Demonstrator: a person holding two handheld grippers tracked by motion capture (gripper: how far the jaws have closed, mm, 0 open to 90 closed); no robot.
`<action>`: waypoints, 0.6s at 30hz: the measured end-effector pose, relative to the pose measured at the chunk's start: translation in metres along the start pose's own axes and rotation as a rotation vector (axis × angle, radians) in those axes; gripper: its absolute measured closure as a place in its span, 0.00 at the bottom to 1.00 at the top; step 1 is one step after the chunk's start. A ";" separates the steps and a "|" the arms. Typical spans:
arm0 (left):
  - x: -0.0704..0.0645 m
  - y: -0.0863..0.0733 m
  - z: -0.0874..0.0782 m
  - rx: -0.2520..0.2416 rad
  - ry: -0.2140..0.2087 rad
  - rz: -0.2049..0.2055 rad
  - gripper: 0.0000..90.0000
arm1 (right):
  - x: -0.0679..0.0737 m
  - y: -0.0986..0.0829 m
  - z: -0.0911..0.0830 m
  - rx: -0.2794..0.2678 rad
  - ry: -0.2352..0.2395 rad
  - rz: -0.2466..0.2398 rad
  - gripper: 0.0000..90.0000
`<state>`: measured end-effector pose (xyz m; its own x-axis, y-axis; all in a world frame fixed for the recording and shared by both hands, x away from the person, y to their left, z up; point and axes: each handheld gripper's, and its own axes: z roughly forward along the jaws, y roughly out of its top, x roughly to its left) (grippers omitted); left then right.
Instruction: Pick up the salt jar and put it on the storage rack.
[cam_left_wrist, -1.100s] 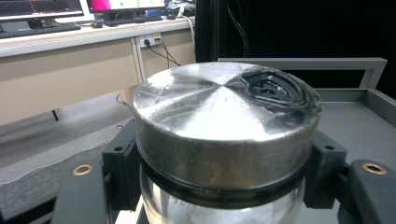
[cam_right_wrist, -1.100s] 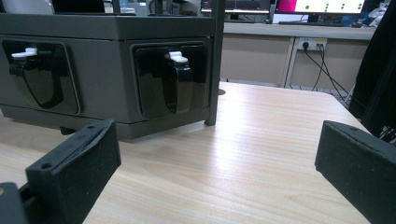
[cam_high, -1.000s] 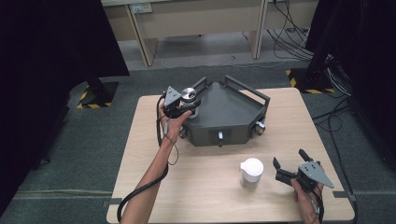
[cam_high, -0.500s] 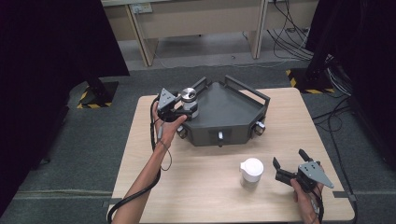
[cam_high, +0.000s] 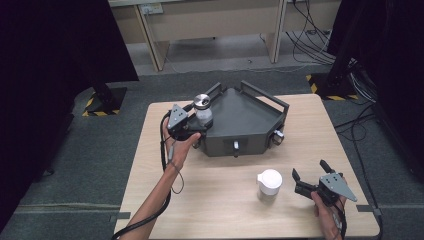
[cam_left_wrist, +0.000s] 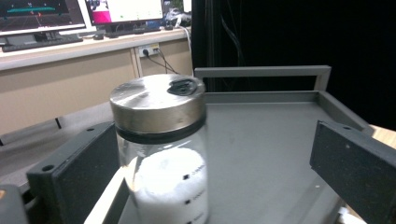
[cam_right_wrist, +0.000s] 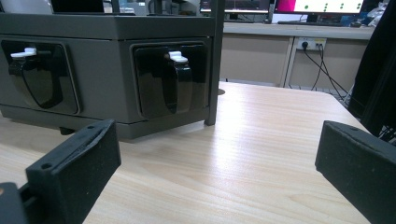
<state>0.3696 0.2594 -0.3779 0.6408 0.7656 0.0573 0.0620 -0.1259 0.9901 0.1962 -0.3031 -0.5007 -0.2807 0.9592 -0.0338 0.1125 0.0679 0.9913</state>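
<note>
Since the earlier frame the glass jar (cam_high: 203, 112) has been released at the tray's (cam_high: 260, 117) left edge, where it could be toppled by the spread left gripper (cam_high: 192, 131).

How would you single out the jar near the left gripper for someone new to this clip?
Start at the dark grey tray on the wooden table; the jar stands at its left corner, between the open left gripper jaws. Unlike the white-lidded container, it has a metal lid.

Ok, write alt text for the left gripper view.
A glass jar with a metal lid, part full of white powder, stands between the left gripper's wide-apart black jaws at the edge of a grey tray. Desks and monitors sit behind.
</note>
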 end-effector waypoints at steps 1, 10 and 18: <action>-0.003 0.000 -0.002 0.002 0.004 0.010 0.01 | 0.000 0.000 0.000 0.000 0.000 0.001 0.00; -0.013 -0.009 -0.021 -0.030 -0.003 0.011 0.02 | 0.000 0.000 0.000 -0.001 -0.001 0.002 0.00; -0.014 -0.018 -0.034 -0.036 -0.028 -0.007 0.02 | 0.000 0.000 0.000 -0.001 -0.002 0.002 0.00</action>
<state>0.3336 0.2720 -0.3920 0.6614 0.7485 0.0469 0.0392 -0.0970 0.9945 0.1958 -0.3029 -0.5008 -0.2788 0.9598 -0.0325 0.1116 0.0660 0.9916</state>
